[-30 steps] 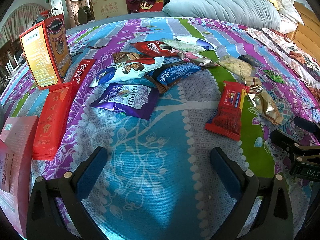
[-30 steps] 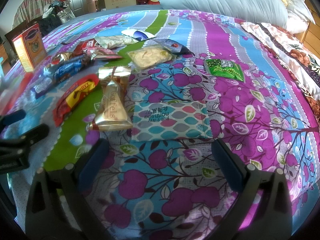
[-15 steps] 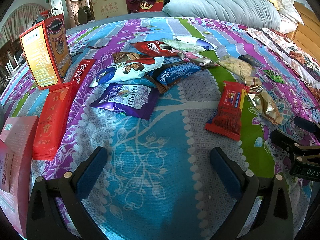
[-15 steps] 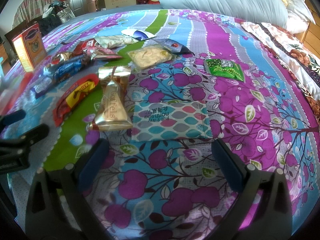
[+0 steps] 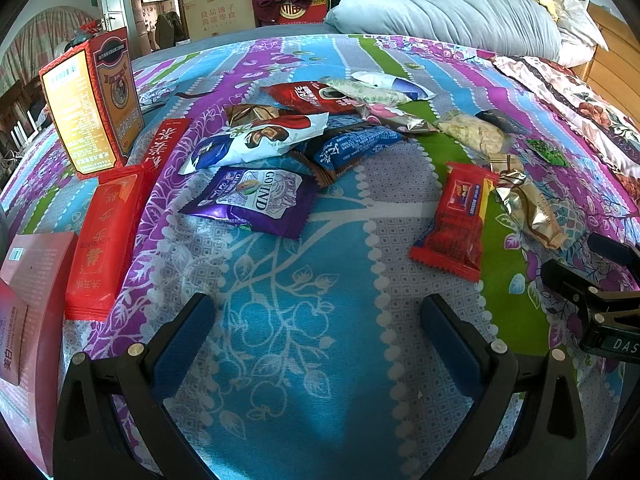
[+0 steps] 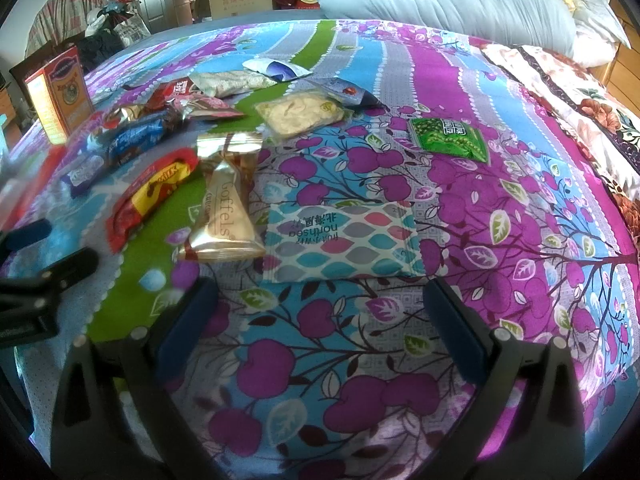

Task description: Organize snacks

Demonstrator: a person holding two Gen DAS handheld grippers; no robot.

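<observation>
Left gripper (image 5: pixel 316 336): jaws apart, empty, over the bedspread (image 5: pixel 288 360) | Right gripper (image 6: pixel 320 320): jaws apart, empty, just short of a patterned packet (image 6: pixel 340 240) | Snacks: purple packet (image 5: pixel 256 200), red bar (image 5: pixel 456 220), gold wrapper (image 6: pixel 224 208) scattered across the bed

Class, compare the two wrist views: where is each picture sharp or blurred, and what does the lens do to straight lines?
Left wrist view: sharp throughout, print on the purple packet readable; bedspread stripes bow outward, corners black. Right wrist view: centre crisp, the gold packet legible, but the left edge smears, softening the blue packet and the left hand-held gripper; same fisheye bulge.
</observation>
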